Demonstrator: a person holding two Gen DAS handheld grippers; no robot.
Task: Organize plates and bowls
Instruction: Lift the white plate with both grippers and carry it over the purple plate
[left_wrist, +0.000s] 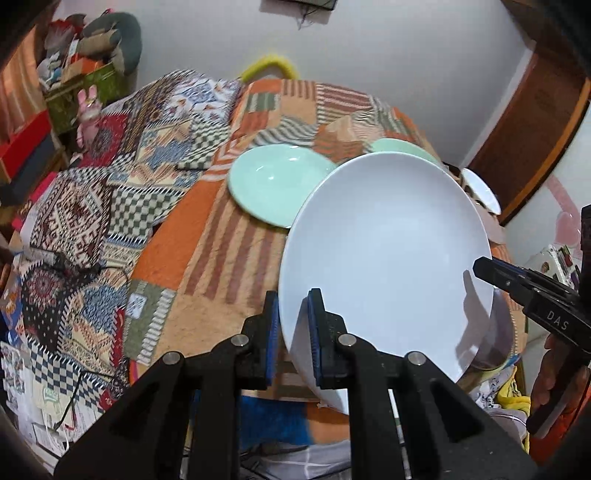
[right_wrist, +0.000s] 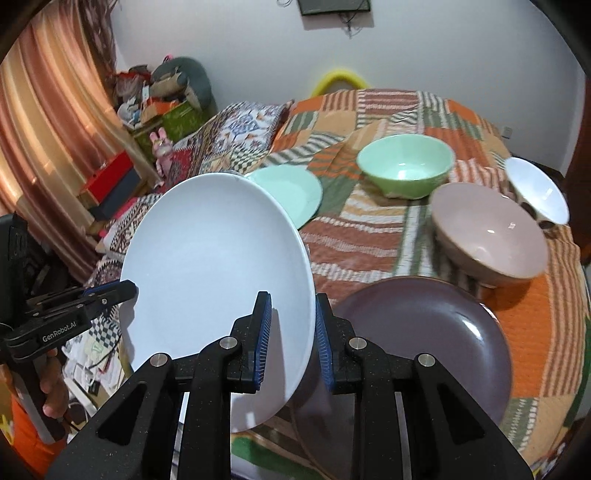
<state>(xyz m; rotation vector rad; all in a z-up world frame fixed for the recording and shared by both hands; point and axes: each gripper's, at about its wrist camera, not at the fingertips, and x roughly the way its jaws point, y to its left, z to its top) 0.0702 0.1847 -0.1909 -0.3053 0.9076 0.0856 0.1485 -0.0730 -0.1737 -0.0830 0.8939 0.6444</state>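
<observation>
White plate (left_wrist: 388, 266) is held tilted above the patchwork bedspread (left_wrist: 229, 236), its rim pinched between the pads of the left gripper (left_wrist: 293, 321) on one side and straddled by the right gripper (right_wrist: 291, 325) on the opposite edge. Below it a purple plate (right_wrist: 424, 354) is seen, with a mint plate (right_wrist: 295, 190) behind.

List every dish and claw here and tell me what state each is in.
Round white plate: lifted, tilted, gripped at both edges.
Left claw: shut on plate rim.
Right claw: rim between pads.
Mint green plate: flat on bedspread.
Purple plate: flat.
Green bowl, beige bowl: upright, empty.
</observation>
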